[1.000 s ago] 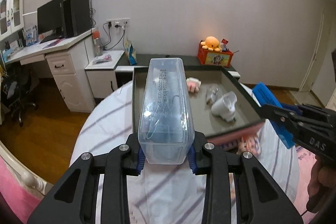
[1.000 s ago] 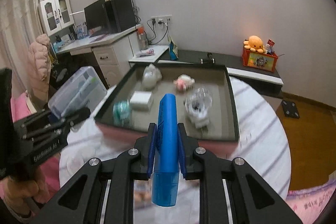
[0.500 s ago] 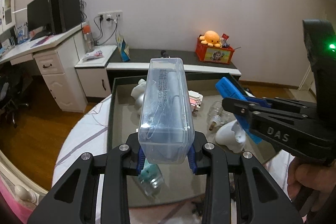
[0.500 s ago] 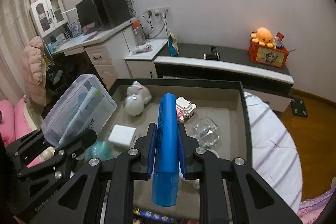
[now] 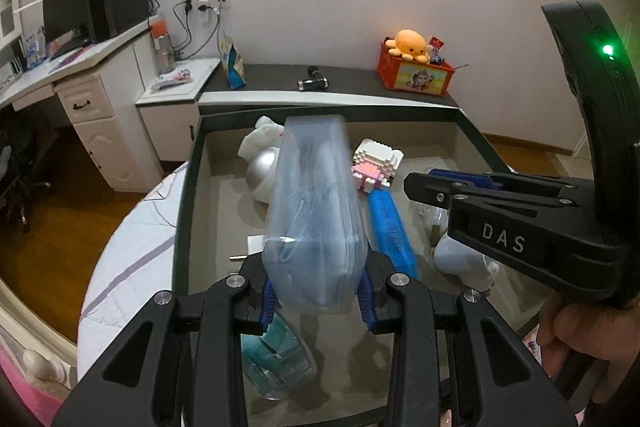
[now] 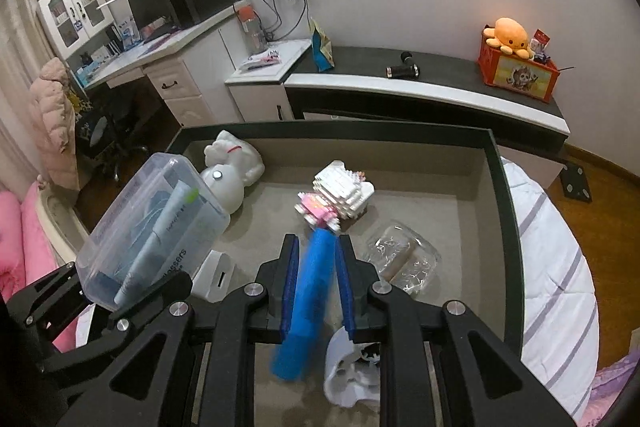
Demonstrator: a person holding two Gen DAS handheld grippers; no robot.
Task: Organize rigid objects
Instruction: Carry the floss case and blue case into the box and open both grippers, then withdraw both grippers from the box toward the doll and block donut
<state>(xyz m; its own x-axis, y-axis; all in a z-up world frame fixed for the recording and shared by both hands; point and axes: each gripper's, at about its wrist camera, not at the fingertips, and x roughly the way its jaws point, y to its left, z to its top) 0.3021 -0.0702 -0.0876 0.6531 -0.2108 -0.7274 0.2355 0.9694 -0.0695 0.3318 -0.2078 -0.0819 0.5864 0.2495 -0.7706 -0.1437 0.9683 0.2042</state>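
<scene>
Your left gripper [image 5: 316, 297] is clamped on the clear box [image 5: 314, 211], the right gripper [image 6: 316, 291] on the blue case [image 6: 308, 307], both over the tray [image 6: 502, 211]. Both look stiff, light and slick, so hold each across its flat sides.

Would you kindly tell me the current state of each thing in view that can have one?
Clear box: closed, held in the left gripper over the tray.
Blue case: clamped in the right gripper, tilted downward.
Tray: open-topped, toys inside.
Block toy: resting on the tray floor.
Teal bottle: lying on its side.
</scene>
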